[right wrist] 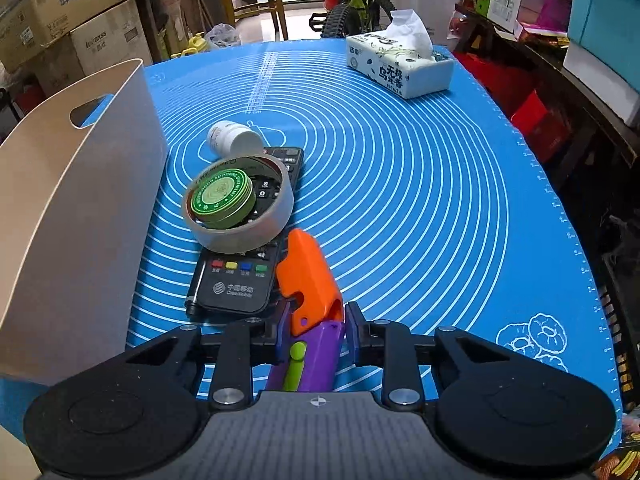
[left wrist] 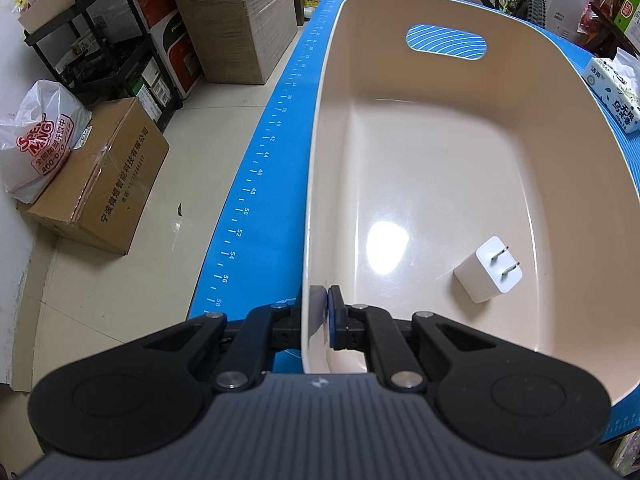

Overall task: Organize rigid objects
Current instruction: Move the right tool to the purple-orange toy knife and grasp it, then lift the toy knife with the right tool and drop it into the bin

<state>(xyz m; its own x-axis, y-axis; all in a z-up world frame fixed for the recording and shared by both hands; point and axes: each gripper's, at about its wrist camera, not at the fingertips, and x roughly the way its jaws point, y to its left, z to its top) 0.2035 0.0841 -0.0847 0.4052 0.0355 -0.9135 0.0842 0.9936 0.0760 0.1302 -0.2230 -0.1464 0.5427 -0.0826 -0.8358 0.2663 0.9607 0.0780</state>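
Note:
My left gripper (left wrist: 325, 300) is shut on the near left rim of a beige plastic bin (left wrist: 316, 160), one pad outside the wall and one inside. A white plug charger (left wrist: 488, 270) lies on the bin's floor. In the right wrist view, my right gripper (right wrist: 316, 328) is shut on the purple handle of an orange and purple toy (right wrist: 308, 276), whose orange end points forward. Just left of it lies a black remote (right wrist: 236, 288). On the remote rests a tape roll (right wrist: 240, 236) with a green tin (right wrist: 222, 196) inside it. A white bottle (right wrist: 236, 138) lies behind them.
The bin's wall (right wrist: 80, 200) stands on the left of the blue mat (right wrist: 400, 200). A tissue box (right wrist: 400, 64) sits at the far right of the mat. Cardboard boxes (left wrist: 100, 184) and a black rack (left wrist: 112, 40) stand on the floor left of the table.

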